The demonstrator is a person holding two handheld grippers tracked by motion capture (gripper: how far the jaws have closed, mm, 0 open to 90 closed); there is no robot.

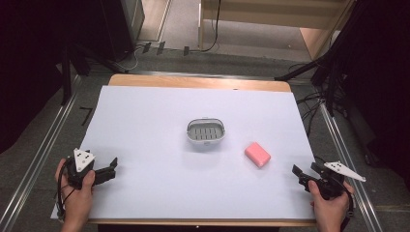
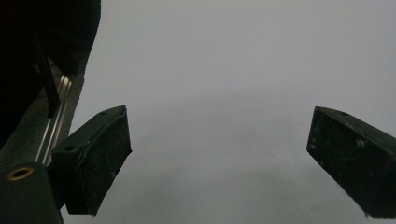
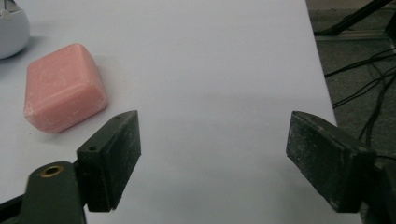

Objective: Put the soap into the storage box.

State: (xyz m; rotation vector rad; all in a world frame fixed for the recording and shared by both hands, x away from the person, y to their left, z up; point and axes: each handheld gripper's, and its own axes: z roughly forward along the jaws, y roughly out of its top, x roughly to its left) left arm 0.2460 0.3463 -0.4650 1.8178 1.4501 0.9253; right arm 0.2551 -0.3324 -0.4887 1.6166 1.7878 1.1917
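Two things sit on my counter (image 1: 145,121), which is covered by a white sheet: a pink soap (image 1: 257,154) and a grey dish (image 1: 206,131). The soap lies flat right of centre, nearer my right hand than my left, and the dish stands just up and left of it, the two apart with bare sheet between them. From the high view the soap's long axis runs on a diagonal, from upper left toward lower right, so one short end points roughly at the dish and the other toward the counter's right front corner. In the right gripper view the soap (image 3: 63,93) shows at upper left with rounded corners and a chalky bloom on its edges, and the dish (image 3: 11,28) is a pale curve in the corner; I think that is its wall, though it is cut off too much to be sure. The dish is an oval, long axis left to right across the counter, with slots in its floor.

My right tongs (image 1: 303,170) hover at the right front edge, pointing up and left toward the soap, jaws apart with nothing between them; the soap lies ahead and to the left of the gap. My left tongs (image 1: 112,170) rest at the left front corner, pointing right along the counter, jaws wide apart over bare sheet, well away from both things.
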